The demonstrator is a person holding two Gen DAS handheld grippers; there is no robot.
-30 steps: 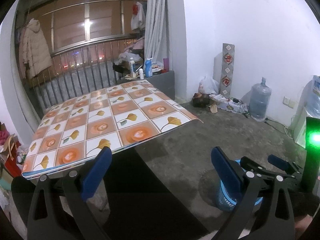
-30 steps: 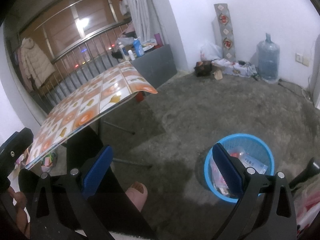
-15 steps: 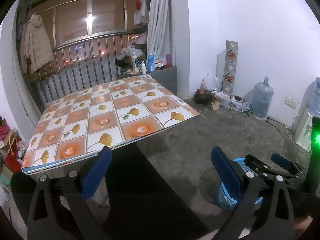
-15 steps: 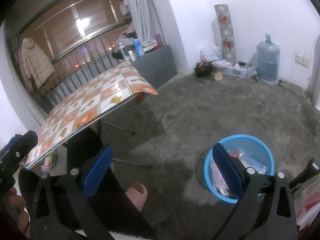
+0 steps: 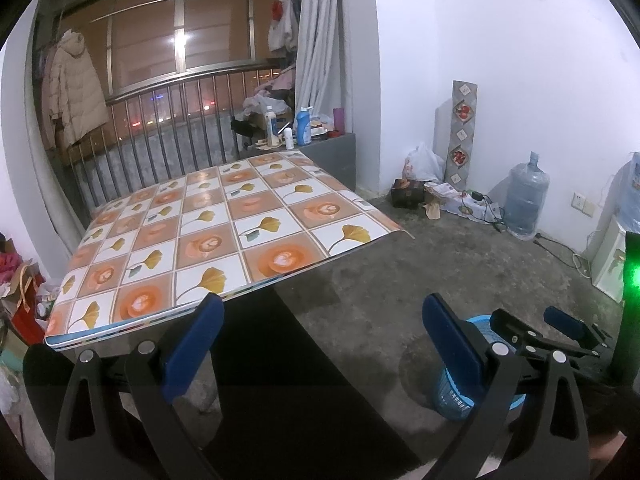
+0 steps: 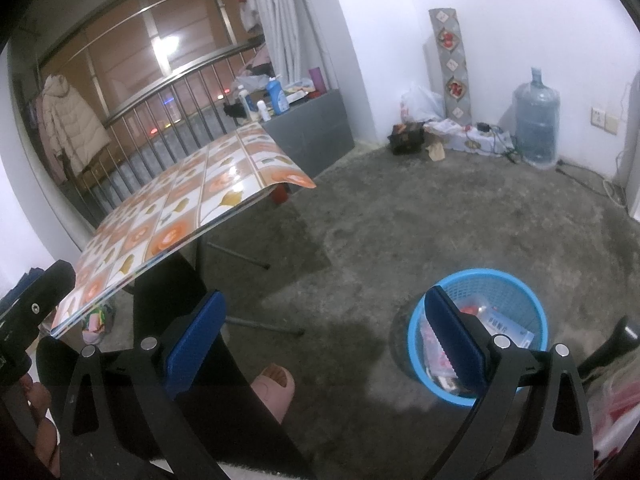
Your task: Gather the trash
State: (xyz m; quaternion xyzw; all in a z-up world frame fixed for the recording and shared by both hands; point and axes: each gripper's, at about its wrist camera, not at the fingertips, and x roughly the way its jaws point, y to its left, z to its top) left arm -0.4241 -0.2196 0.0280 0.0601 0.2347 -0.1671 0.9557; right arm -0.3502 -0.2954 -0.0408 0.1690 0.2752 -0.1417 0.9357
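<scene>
Left tongs (image 5: pixel 320 344): spread wide, empty, held low before the near edge of the tabletop (image 5: pixel 224 224).

Right tongs (image 6: pixel 326 334): spread wide, empty, beside and above the bin (image 6: pixel 478 280) on the floor (image 6: pixel 400 216).

Tabletop: tiled cloth, bare as far as I see; nothing on it to pick up.

Bin: blue mesh, upright, to my right; wrappers (image 6: pixel 506 326) and a red item lie inside. In the left view only its rim shows behind the right finger.

Trash still out: possibly the coloured scraps (image 6: pixel 96 318) on the floor under the tabletop's near-left corner; too small and dim for me to be sure.

Step, as I judge it: collection looks close to done, so I scan for leftovers. To do it well I would sweep each camera slowly along the floor under the tabletop, keep both tongs parted for a quick pinch, approach any scrap from above, and keep the bin within reach of the right side, clear of the foot (image 6: pixel 276 384).
</scene>
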